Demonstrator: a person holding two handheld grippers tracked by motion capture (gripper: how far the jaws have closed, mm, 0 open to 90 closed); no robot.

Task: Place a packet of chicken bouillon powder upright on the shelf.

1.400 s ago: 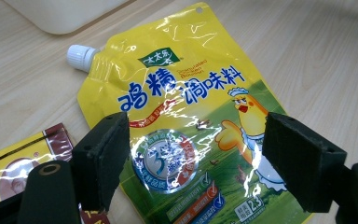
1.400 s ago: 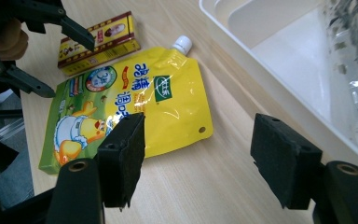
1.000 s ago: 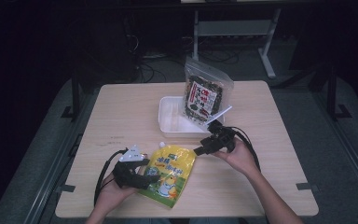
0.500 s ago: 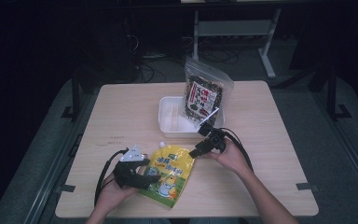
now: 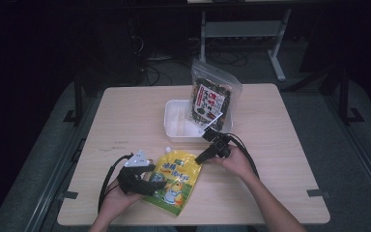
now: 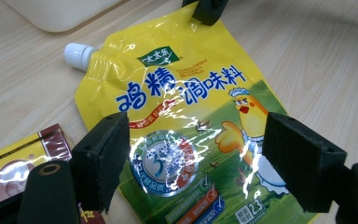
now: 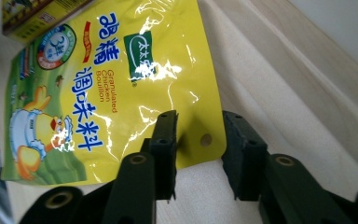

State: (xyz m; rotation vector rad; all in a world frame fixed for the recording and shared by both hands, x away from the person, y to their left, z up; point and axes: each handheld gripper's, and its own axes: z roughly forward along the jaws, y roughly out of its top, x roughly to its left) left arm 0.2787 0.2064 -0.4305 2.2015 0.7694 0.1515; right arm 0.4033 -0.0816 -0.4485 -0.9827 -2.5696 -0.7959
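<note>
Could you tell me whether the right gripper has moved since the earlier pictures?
Yes: the right gripper came down-left from the white tray to the yellow pouch, jaws closing around its corner.

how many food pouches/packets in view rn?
3: yellow spouted pouch at the table's near edge, dark clear bag leaning in the white tray, a yellow-brown packet partly hidden beside the yellow pouch.

Both grippers were black: the left gripper (image 5: pixel 160 184) carried a grey three-cornered plate and a looping black cable, the right gripper (image 5: pixel 199 158) a black cable too. Their fingers (image 6: pixel 100 158) were thick black blocks with round screw holes. Forearms were bare.
</note>
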